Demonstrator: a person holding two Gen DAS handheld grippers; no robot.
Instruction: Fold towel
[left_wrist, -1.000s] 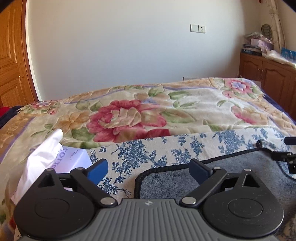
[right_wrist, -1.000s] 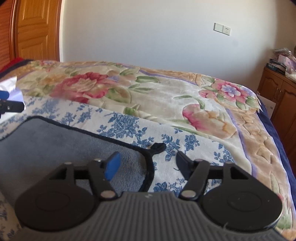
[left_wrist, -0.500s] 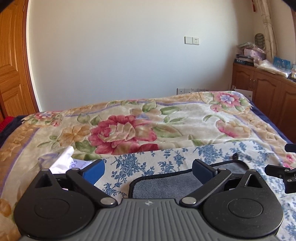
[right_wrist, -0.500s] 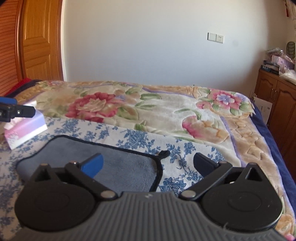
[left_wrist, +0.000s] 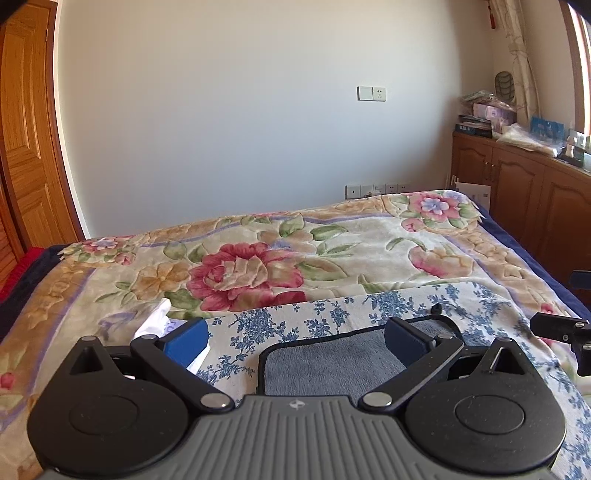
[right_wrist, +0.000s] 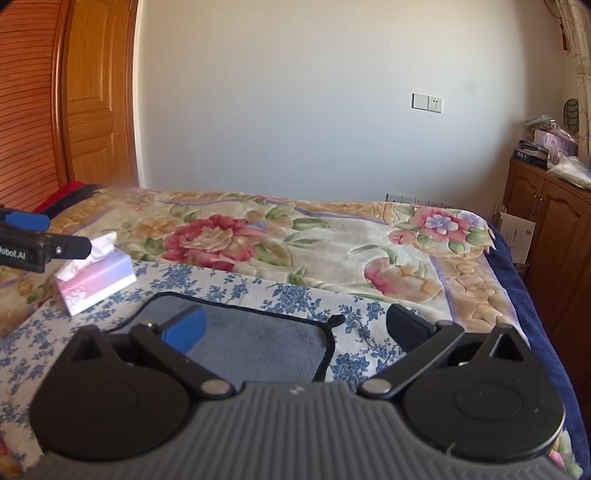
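Towel (right_wrist: 255, 343), grey with black edging, lies flat on a blue-flowered cloth (right_wrist: 236, 291) spread over a floral blanket (left_wrist: 332, 251). Left gripper (left_wrist: 295, 336) and right gripper (right_wrist: 295, 325) hover above it, jaws spread wide, holding nothing. A tissue box (right_wrist: 96, 280) sits nearby.

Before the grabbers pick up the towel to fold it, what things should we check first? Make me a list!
1. Left gripper open: ok, jaws spread wide.
2. Right gripper open: ok, jaws spread wide.
3. Gray towel lying flat on the blue flowered cloth: ok for the part in view; its near edge is hidden behind the grippers.
4. Far right corner with the little black loop free to grab: ok.
5. Tissue box off the towel: ok, it sits apart, beyond the towel's left corner.
6. Grippers touching the towel: cannot tell.
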